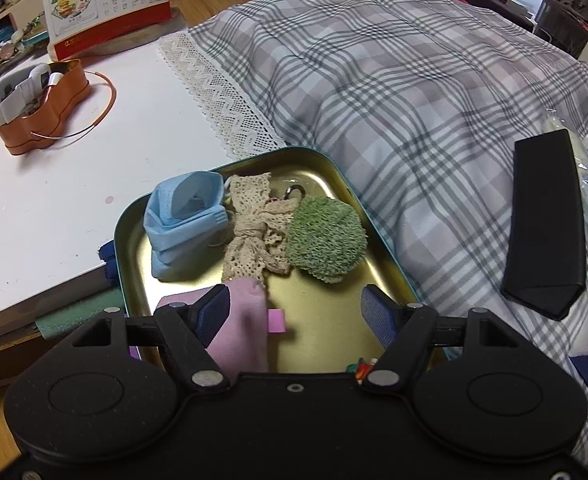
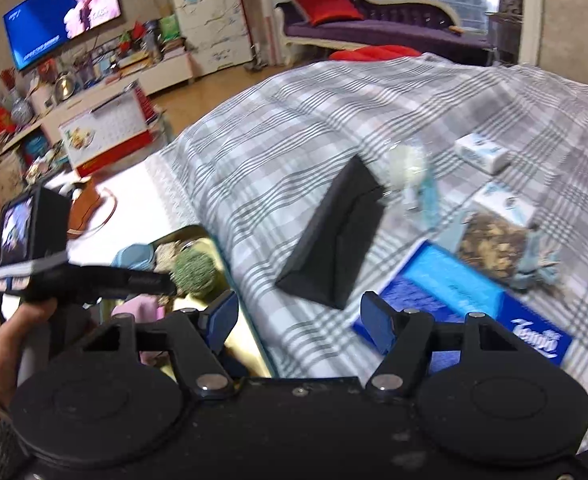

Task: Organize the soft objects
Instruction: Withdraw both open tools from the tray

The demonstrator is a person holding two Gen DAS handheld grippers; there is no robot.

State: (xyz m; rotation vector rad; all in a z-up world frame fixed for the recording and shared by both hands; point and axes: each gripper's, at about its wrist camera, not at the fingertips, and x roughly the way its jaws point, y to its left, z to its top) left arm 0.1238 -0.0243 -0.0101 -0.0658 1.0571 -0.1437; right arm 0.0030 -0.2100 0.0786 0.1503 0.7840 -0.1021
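Note:
A gold metal tray (image 1: 334, 296) lies on the checked cloth and holds a blue face mask (image 1: 182, 224), a cream lace piece (image 1: 258, 228), a green knitted pad (image 1: 326, 236) and a pink cloth (image 1: 242, 328). My left gripper (image 1: 296, 310) is open just above the tray's near end, its left finger (image 1: 214, 312) touching the pink cloth. My right gripper (image 2: 300, 320) is open and empty above the checked cloth, right of the tray (image 2: 238, 336). A black case (image 2: 334, 236) lies just beyond it. The left gripper's handle shows at the left of the right wrist view.
A black case (image 1: 546, 220) lies on the checked cloth (image 1: 394, 80) right of the tray. A blue tissue pack (image 2: 462, 300), small white packs (image 2: 482, 152) and a bag of dried bits (image 2: 494, 244) lie further right. An orange box (image 1: 38, 108) and calendar (image 1: 106, 4) stand on the white tabletop.

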